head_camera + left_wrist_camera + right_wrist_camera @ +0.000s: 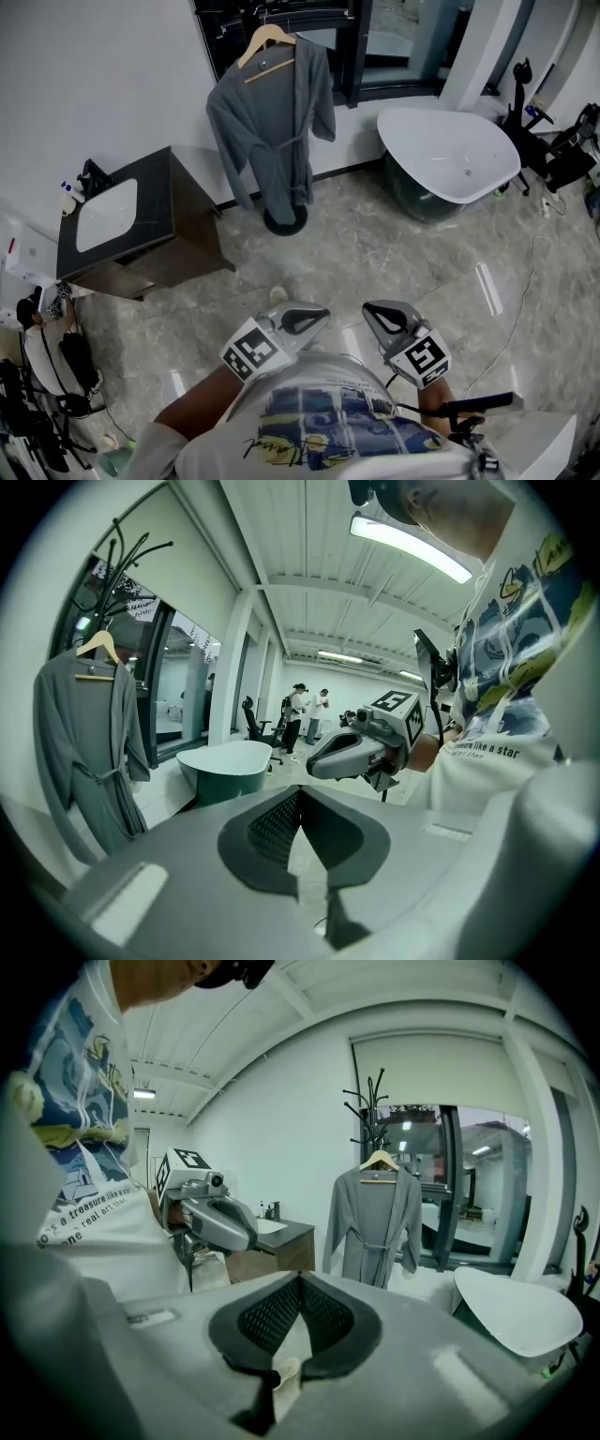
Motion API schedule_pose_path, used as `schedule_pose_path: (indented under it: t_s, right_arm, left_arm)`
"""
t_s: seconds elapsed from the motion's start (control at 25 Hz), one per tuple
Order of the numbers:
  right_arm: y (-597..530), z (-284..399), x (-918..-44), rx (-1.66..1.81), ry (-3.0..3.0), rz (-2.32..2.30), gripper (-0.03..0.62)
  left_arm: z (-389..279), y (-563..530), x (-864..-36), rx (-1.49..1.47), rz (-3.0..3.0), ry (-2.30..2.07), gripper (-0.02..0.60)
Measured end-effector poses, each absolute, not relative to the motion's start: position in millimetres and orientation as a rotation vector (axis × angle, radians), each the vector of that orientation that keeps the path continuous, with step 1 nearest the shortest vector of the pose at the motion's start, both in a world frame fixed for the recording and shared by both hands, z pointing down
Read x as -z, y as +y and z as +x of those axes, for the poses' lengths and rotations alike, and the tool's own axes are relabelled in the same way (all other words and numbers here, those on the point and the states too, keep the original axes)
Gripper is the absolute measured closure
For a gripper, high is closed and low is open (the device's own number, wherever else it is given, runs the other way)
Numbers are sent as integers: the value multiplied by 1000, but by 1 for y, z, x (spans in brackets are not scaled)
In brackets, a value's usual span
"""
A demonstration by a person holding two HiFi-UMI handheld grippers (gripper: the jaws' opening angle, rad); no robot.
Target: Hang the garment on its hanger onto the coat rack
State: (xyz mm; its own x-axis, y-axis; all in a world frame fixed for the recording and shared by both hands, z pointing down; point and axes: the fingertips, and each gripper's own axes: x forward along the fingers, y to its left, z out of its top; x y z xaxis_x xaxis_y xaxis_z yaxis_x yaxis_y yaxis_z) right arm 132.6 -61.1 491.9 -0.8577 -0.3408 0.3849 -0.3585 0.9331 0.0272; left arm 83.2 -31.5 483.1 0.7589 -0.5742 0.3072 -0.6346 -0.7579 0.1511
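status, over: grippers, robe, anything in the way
Left gripper and right gripper both shut, empty, held at the chest. Robe on its hanger already hangs on the coat rack. Sink cabinet and bathtub flank the rack, neither blocks it.

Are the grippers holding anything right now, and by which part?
Nothing. The left gripper and right gripper are both shut, empty; the robe hangs on the rack, untouched.
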Motion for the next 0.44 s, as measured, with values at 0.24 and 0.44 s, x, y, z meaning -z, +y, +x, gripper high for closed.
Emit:
schedule_pose_path:
  t_s: [0.24, 0.44]
  right_arm:
    - [-71, 125, -495, -64, -2689, 492, 592]
    - [-91, 116, -495, -77, -2675, 482, 592]
  left_arm:
    - [74, -44, -484, -346, 2702, -950, 578]
    - [60, -69, -480, -338, 2693, -959, 578]
